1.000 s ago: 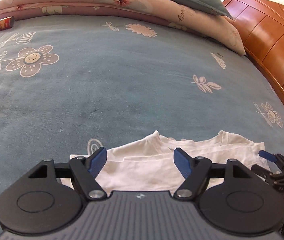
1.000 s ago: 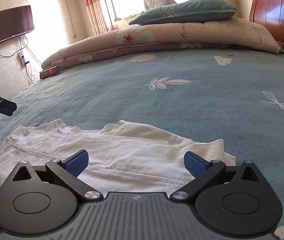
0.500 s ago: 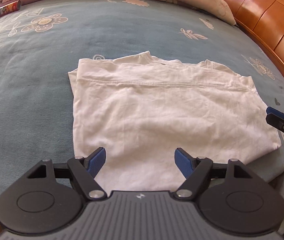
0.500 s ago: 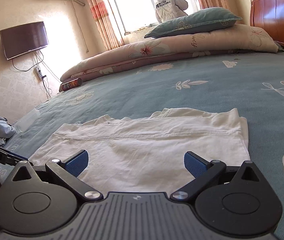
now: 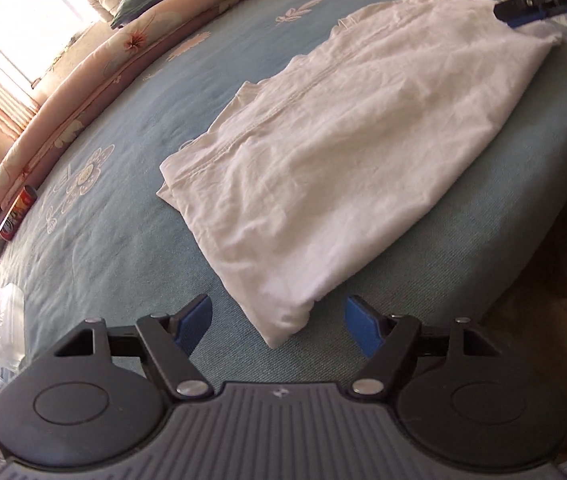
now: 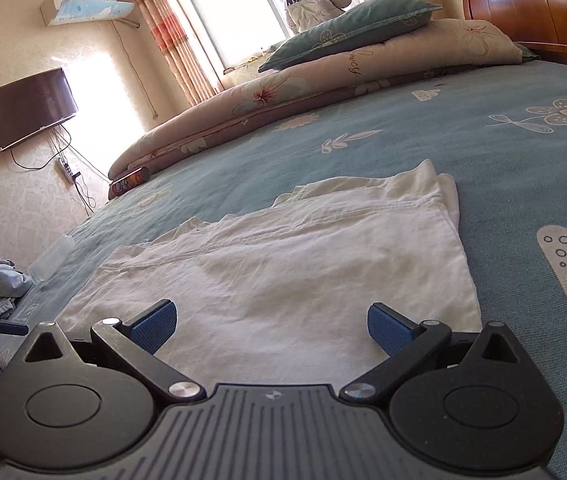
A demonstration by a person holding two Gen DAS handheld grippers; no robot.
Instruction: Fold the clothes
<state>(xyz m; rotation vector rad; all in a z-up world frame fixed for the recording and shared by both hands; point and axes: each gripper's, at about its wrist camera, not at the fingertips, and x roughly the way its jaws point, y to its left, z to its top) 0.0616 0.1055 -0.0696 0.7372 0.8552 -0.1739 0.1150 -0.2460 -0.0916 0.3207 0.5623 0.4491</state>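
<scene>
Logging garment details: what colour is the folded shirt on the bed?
White, plain; the folded shirt shows best in the left wrist view.

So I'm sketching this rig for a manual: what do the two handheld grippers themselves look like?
Both look alike. The left gripper and right gripper each have two blue ribbed finger pads on black angular arms with silver pivot screws, two round black discs, and a grey ridged body bearing a small logo. No cables or sleeves are visible.

Bed [image 5: 131,216] with blue flower-patterned cover. A folded white garment [image 5: 347,152] lies flat on it, directly ahead of the left tongs [image 5: 279,322] and beneath the spread right tongs [image 6: 271,326]. Far beyond the tongs: a rolled floral quilt [image 6: 283,104] and a red can [image 6: 129,182] lying on its side.
</scene>
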